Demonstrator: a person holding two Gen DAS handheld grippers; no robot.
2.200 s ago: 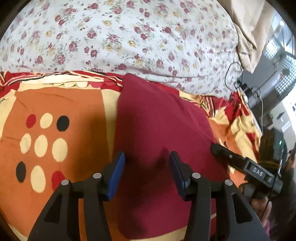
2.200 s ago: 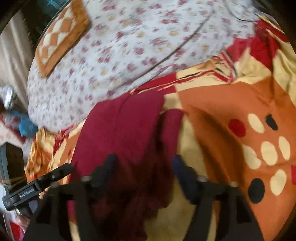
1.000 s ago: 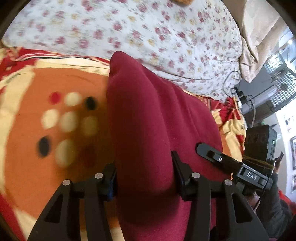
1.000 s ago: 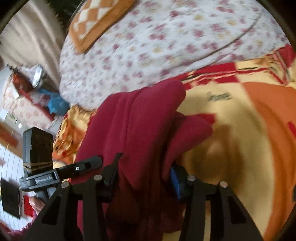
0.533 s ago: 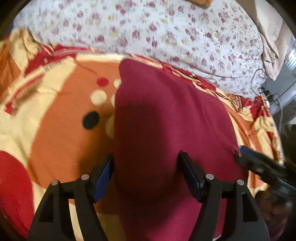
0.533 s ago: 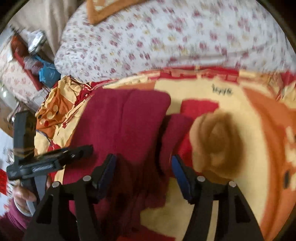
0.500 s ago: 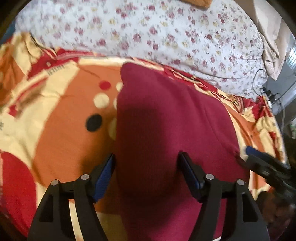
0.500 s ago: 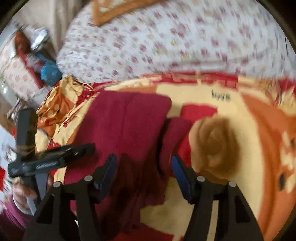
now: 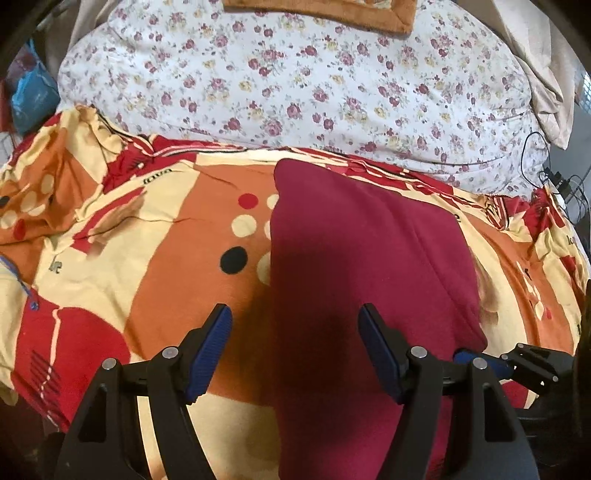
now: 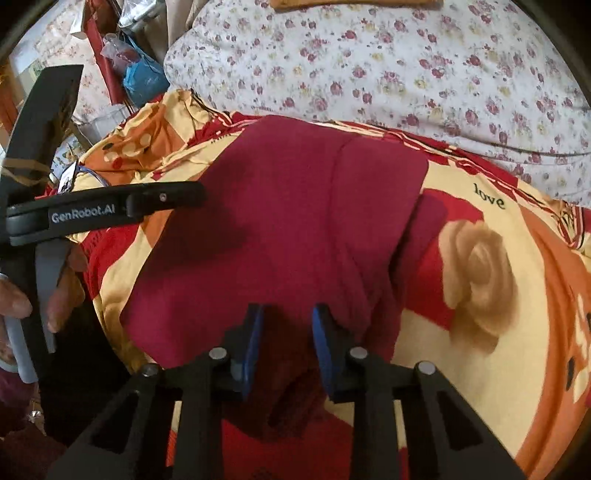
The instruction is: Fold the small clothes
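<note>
A dark red garment (image 9: 362,258) lies folded flat on the orange, red and cream blanket (image 9: 155,258); it also shows in the right wrist view (image 10: 288,229). My left gripper (image 9: 295,339) is open wide and empty, its blue pads above the garment's near left part. My right gripper (image 10: 286,343) has its jaws close together at the garment's near edge, with dark red cloth between the blue pads. The left gripper's black finger (image 10: 122,210) shows in the right wrist view over the garment's left side.
A white floral quilt (image 9: 295,81) lies behind the blanket. An orange checked cloth (image 9: 325,14) sits on it at the far edge. Black cables (image 9: 554,173) trail at the right. Blue bags and clutter (image 10: 140,77) stand beyond the bed's left side.
The garment, held up earlier, now lies flat on the blanket. My left gripper has opened and pulled back from it. My right gripper's jaws have narrowed at the garment's near edge.
</note>
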